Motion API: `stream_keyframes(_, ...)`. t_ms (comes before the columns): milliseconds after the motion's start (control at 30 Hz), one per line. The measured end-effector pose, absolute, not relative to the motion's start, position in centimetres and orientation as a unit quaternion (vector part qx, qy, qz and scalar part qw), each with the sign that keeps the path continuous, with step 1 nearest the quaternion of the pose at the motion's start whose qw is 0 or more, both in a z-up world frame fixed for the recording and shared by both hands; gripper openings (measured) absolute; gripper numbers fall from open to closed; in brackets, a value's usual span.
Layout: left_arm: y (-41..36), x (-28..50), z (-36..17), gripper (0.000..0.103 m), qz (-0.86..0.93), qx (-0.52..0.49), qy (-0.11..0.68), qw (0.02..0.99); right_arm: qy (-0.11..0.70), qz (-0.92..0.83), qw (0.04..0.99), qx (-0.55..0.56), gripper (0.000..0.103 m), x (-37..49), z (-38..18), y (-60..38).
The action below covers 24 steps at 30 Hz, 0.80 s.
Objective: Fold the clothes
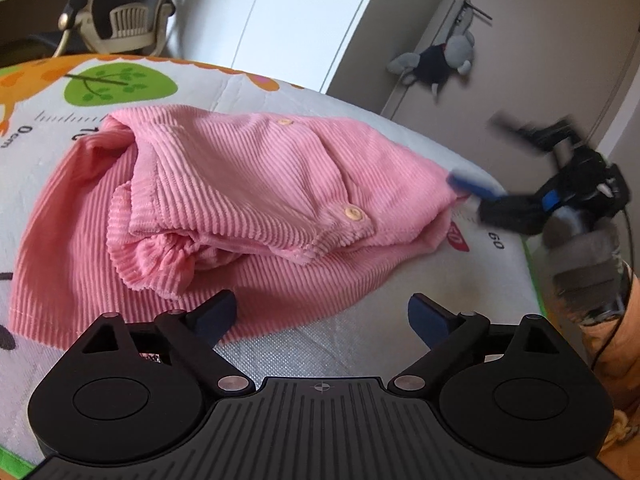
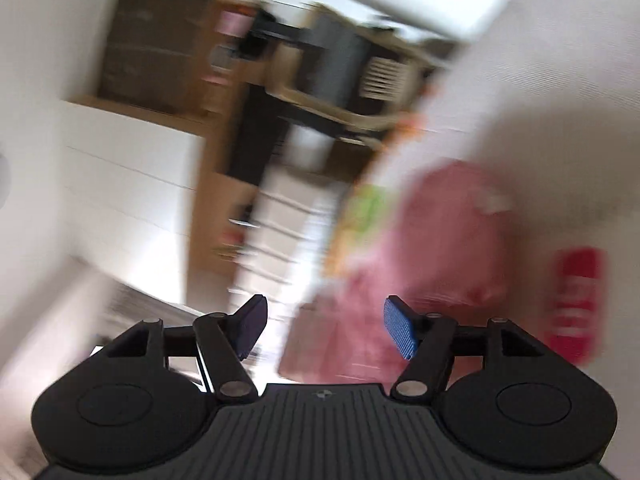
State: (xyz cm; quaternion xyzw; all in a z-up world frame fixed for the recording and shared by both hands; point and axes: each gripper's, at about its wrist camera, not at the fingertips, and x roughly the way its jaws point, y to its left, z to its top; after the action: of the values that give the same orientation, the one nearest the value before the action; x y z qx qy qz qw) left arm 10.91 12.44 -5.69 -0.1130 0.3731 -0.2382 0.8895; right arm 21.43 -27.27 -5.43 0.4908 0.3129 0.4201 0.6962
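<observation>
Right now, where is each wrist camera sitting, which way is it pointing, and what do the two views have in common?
Left wrist: rides the left gripper, low over the printed play mat, facing the pink ribbed corduroy garment; its own open blue-padded fingers show, plus the right gripper at the garment's far corner, held by a grey-gloved hand.
Right wrist: rides the right gripper, tilted and motion-blurred, facing furniture and the garment; only its own open fingers show.
Shared: the garment and mat.

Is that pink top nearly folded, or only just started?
Partly done: the pink top lies on the printed mat with one part already folded over its middle, though bunched. Nothing is in hand; the left gripper and right gripper are both open. Neatening and final folds remain.
</observation>
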Motion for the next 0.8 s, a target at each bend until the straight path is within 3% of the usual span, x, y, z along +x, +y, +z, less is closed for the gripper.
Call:
stream_keyframes(67,12.5,11.0,-5.7,0.096,-0.238,-0.118,0.373,0.889,0.283,0.437,0.703,0.485,0.068,20.8,-3.8,-27.7)
stream_keyframes(133,12.5,11.1,-5.8,0.096,-0.239,-0.121,0.372,0.889,0.297,0.406,0.76,0.412,0.072,20.0,-2.9,-26.9)
stream_keyframes(333,13.1,11.1,-5.6,0.096,-0.227,-0.129,0.371,0.891,0.324,0.295,0.881,0.179,0.072,17.8,-0.5,-24.5)
stream_keyframes(600,19.1,9.0,-1.9,0.096,-0.117,-0.135,0.314,0.933,0.282,0.307,0.909,0.023,0.076,15.4,1.2,-18.9)
stream_keyframes(800,22.6,10.7,-2.8,0.096,-0.051,-0.192,0.317,0.927,0.251,0.356,0.895,-0.093,0.076,15.4,0.9,-11.1)
